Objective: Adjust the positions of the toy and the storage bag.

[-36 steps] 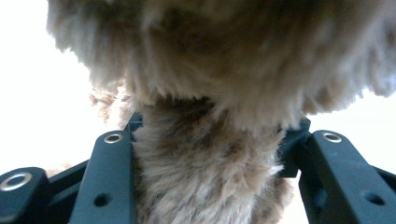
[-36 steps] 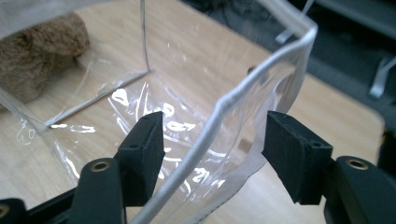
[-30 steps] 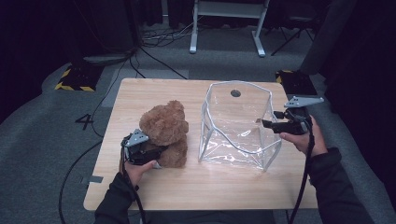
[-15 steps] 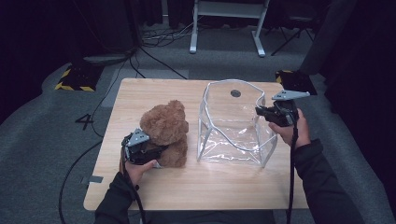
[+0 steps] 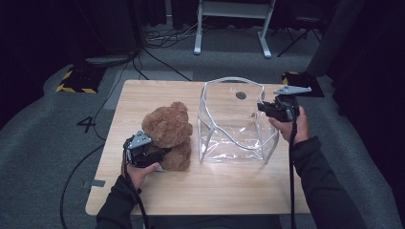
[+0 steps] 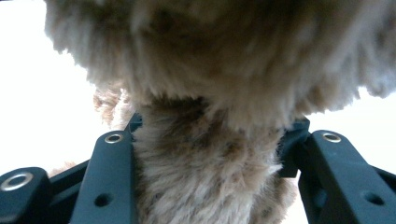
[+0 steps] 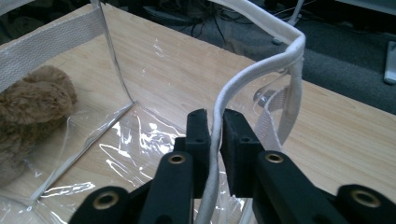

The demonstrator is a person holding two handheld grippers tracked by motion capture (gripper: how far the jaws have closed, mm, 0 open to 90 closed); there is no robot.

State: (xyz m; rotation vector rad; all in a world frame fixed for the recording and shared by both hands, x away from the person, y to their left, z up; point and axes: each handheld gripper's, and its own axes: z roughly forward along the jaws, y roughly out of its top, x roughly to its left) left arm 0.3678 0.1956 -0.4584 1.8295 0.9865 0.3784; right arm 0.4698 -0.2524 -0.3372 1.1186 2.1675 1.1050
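Note:
A brown teddy bear (image 5: 167, 129) sits on the wooden table (image 5: 191, 200), left of a clear plastic bag (image 5: 234, 119) with white trim. My left gripper (image 5: 165, 152) reaches in from the bear's front left and is shut on its furry body (image 6: 210, 70), fur bulging between the jaws (image 6: 210, 149). At the bag's right wall, my right gripper (image 5: 261, 106) holds the white rim (image 7: 261, 65) pinched between its pads (image 7: 214, 126). Its jaws have just been opening a little, with the rim still between them. Through the plastic, the bear (image 7: 32, 107) shows at the left.
A round dark hole (image 5: 241, 95) lies in the tabletop behind the bag. On the grey floor beyond the table are a white stand (image 5: 231, 28), loose cables (image 5: 157, 47) and a yellow-black striped block (image 5: 71, 81).
My right gripper moved left from outside the bag to its right rim and closed on it. The left gripper and the bear have stayed put.

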